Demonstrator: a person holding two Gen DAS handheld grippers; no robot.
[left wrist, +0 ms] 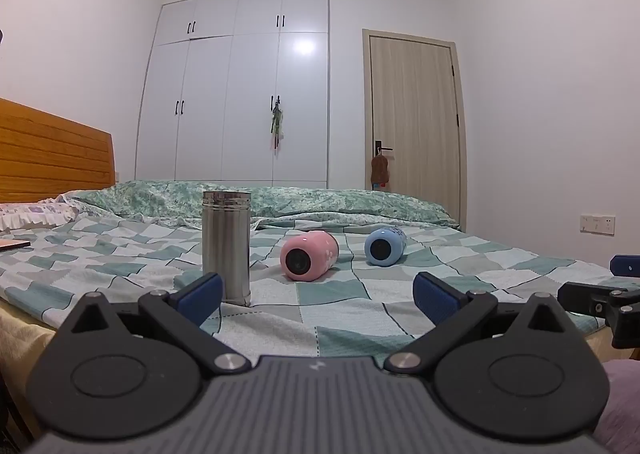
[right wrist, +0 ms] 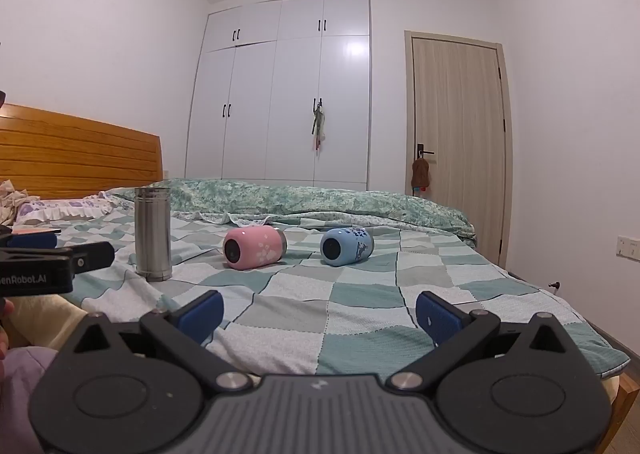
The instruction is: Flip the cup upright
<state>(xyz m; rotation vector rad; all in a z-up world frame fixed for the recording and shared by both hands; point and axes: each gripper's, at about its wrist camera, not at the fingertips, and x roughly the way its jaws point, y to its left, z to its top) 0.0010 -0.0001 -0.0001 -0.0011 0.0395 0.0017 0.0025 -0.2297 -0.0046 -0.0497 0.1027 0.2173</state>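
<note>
- Left wrist view: left gripper (left wrist: 316,294) spread wide and empty, low over the near edge of the bed (left wrist: 360,318), blue ribbed pads (left wrist: 434,296) clear of every cup.
- Right wrist view: right gripper (right wrist: 318,314) likewise wide apart, holding nothing, hanging above the checked sheet (right wrist: 360,294) near the bed's front edge.
- Task state, judged from how things lie: partly done at most. Steel cup (left wrist: 226,248) standing upright at the left; pink cup (left wrist: 309,255) and blue cup (left wrist: 385,246) both on their sides, dark round ends facing the cameras.
- Left to do, apparently: righting the pink cup, then the blue one; no grasp begun on either.
- Positions: pink cup in the middle of the sheet, just right of the steel cup; blue cup farther right, apart from the pink one; all three well beyond the fingertips.
- Materials: steel cup a tall, narrow brushed-metal cylinder with a shiny band at the rim; pink and blue cups short, rounded and glossy, with white and dark printed patterns on their sides in the right wrist view.
- Surface: soft woven cotton in teal, grey and white squares, slightly rumpled; likely unsteady footing for a cup, and round bodies prone to rolling.
- Behind: bunched floral quilt (right wrist: 320,198), wooden headboard (right wrist: 80,150), white wardrobe (right wrist: 280,94).
</note>
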